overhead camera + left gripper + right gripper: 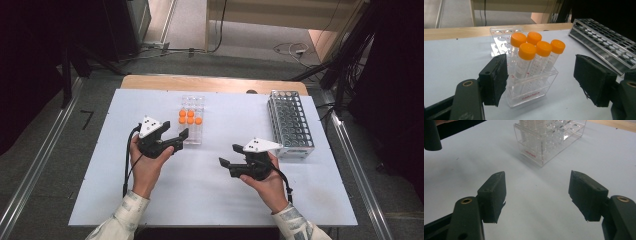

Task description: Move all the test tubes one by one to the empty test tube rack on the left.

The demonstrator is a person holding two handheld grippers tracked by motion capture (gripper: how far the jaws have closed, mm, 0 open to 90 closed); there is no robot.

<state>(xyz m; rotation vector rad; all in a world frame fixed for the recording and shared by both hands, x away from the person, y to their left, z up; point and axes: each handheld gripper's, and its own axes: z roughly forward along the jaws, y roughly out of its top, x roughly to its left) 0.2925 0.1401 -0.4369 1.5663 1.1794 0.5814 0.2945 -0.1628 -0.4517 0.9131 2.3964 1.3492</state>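
Observation:
A clear plastic rack (192, 137) stands on the white board and holds several orange-capped tubes (190, 117) upright. My left gripper (180, 140) is open just left of the rack's near end, not touching it. In the left gripper view the tubes (527, 51) and the clear rack (531, 95) stand just past the open left gripper (544, 80). My right gripper (228, 154) is open with nothing in it, lower right of the rack and pointing left. In the right gripper view the right gripper (540, 195) hangs over bare board, the clear rack (544, 147) beyond it.
A metal grid rack (290, 125) with no tubes stands at the board's right side, also in the left gripper view (604, 42). The white board (215, 200) lies on a wooden table (210, 82). Cables and dark stands lie on the floor behind.

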